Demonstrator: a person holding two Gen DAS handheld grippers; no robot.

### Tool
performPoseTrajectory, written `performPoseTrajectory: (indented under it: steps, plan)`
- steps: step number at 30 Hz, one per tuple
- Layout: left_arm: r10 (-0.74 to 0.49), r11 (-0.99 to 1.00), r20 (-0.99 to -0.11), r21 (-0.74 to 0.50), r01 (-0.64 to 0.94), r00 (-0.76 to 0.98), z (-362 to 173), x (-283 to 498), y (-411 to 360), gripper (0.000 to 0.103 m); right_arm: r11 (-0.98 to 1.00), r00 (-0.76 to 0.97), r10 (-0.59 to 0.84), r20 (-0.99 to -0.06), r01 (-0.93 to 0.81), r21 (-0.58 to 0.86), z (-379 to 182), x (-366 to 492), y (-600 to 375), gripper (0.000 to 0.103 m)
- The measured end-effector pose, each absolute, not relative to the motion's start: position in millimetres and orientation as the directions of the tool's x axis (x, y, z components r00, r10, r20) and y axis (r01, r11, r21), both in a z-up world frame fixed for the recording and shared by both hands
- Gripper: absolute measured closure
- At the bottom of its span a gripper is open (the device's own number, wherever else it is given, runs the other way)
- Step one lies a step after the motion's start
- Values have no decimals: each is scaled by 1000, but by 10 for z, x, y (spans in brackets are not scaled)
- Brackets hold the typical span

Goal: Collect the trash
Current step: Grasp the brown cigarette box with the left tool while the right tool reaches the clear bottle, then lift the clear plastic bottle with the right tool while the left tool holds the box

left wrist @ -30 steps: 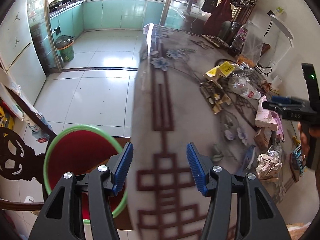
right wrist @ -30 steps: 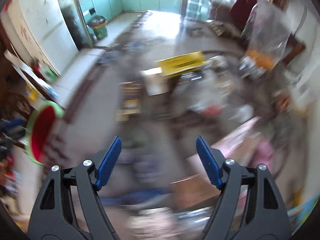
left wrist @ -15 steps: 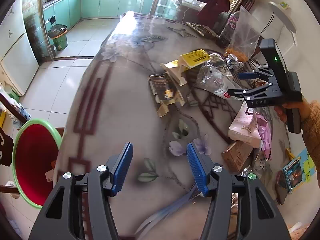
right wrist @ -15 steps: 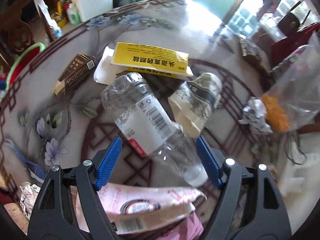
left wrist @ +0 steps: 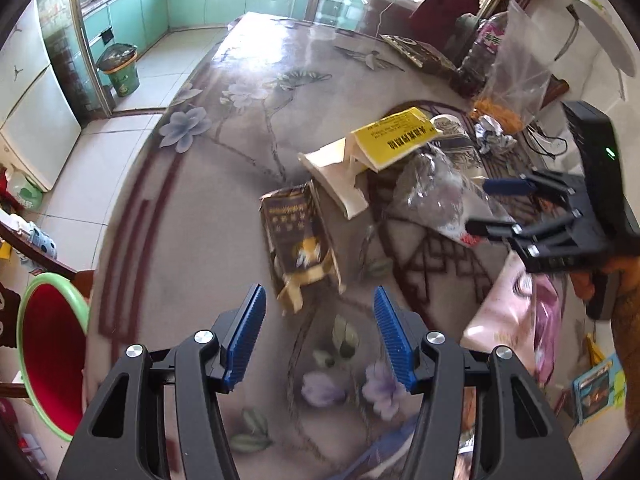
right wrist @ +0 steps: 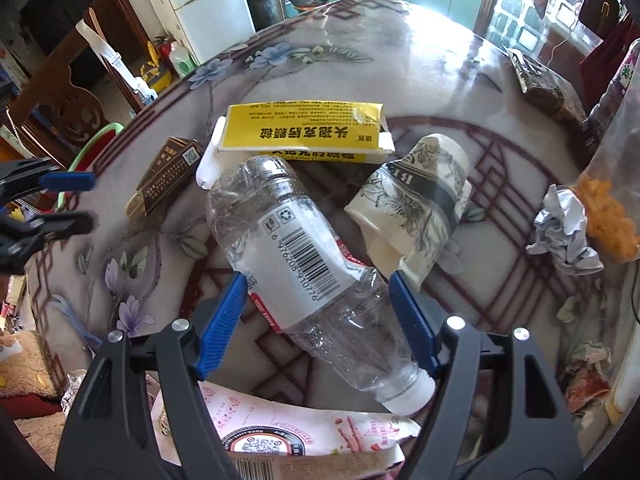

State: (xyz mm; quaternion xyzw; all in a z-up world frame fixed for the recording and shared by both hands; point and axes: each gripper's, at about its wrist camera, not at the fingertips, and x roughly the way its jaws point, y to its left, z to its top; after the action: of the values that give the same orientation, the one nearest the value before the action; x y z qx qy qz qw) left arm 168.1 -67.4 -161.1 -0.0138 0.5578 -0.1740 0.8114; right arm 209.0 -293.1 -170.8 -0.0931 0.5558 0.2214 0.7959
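Note:
A crushed clear plastic bottle [right wrist: 288,240] with a white label lies on the flowered table [right wrist: 360,40]. My right gripper [right wrist: 317,280] straddles its lower half and its jaws are closing. The right pad still stands a little off the plastic. The left wrist view shows the same bottle [left wrist: 432,192] and right gripper [left wrist: 478,206]. My left gripper [left wrist: 319,300] hangs open over the table with nothing between its fingers, just short of a flattened brown carton [left wrist: 300,236]. A yellow box [right wrist: 304,132] and a squashed paper cup [right wrist: 420,200] lie beyond the bottle.
A red bin with a green rim [left wrist: 48,360] stands on the floor off the table's left edge. A pink packet [right wrist: 280,432], crumpled paper [right wrist: 560,232] and a clear bag with orange contents [left wrist: 516,80] crowd the table's right side.
My left gripper has swung from the table edge by the bin inward to the brown carton. My right gripper has come down around the bottle and its jaws have narrowed slightly.

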Motion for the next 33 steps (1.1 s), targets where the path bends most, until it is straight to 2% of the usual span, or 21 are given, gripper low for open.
performPoseTrajectory:
  steps: [7,17,21,25,27,31,33]
  plan:
    - [-261,948,-919,-186,257,297,-1856,2056,-913,51,889,304,297,-905,-433,147,-1616,2045,-2994,31]
    - [-239,958,-914,-166,234,329,-1853,2130,-928,51,896,318,300,-899,-417,152,-1548,2029,-3023,31]
    - [-235,966,-908,-179,188,346,-1858,2104,-796,45,895,311,296,-903,-420,149,-1570,2032,-2994,30]
    - [-227,967,-925,-177,182,306,-1994,2135,-801,45,894,301,291,-908,-423,147,-1603,2050,-2966,28]
    - [-224,966,-929,-172,193,294,-2044,2138,-830,48,894,298,295,-908,-422,152,-1607,2061,-2956,29]
    - [-252,953,-920,-182,241,301,-2012,2123,-846,66,893,301,293,-907,-425,147,-1594,2080,-2947,29]
    - [-255,953,-914,-182,243,315,-1949,2109,-811,68,898,305,288,-908,-416,144,-1593,2105,-2957,28]
